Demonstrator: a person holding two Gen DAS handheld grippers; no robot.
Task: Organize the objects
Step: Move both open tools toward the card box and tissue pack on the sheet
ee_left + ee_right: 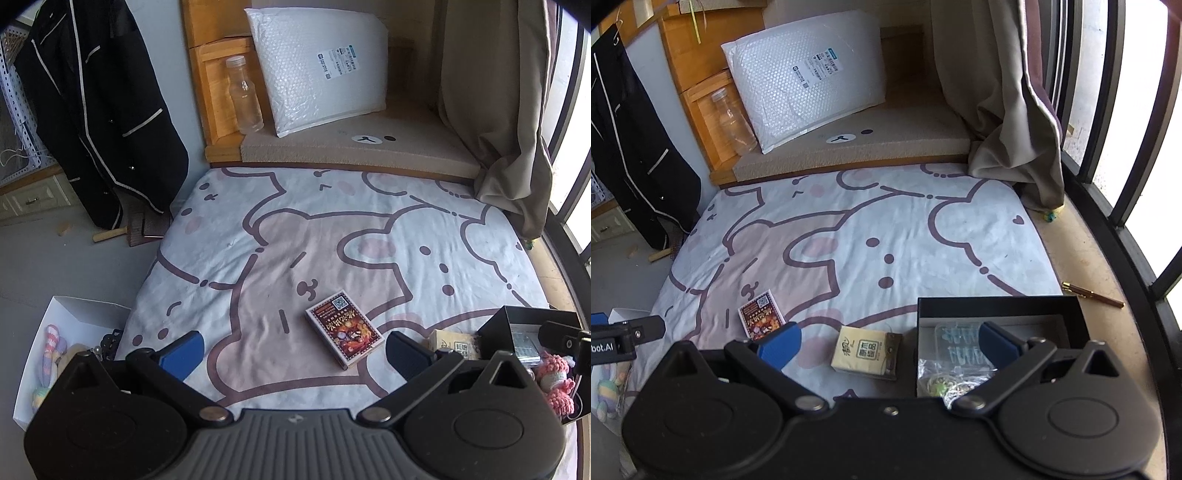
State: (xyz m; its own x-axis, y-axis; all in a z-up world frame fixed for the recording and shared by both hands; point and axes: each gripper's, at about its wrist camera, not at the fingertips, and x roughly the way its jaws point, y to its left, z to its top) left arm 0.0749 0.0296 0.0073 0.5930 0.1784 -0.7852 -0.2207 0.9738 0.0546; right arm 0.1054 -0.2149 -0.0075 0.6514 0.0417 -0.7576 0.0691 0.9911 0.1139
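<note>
A red-brown card box [342, 329] lies flat on the cartoon bedsheet [332, 236], just ahead of my open, empty left gripper [295, 350]. It also shows in the right wrist view [761, 314]. A tan packet [866, 352] lies between the fingers of my open, empty right gripper [888, 343]. A black box [997, 310] holding small packets and trinkets sits on the sheet at the right; my right finger [999, 341] hangs over it. The black box also shows in the left wrist view [517, 325] with pink knitted toys [556, 380] beside it.
A white box [70, 314] with soft toys stands on the floor left of the bed. A bubble mailer [321, 66] and a clear bottle [245, 96] stand at the headboard. A black jacket [99, 110] hangs left. A curtain [1008, 110] and window bars are right. A pen [1093, 294] lies on the ledge.
</note>
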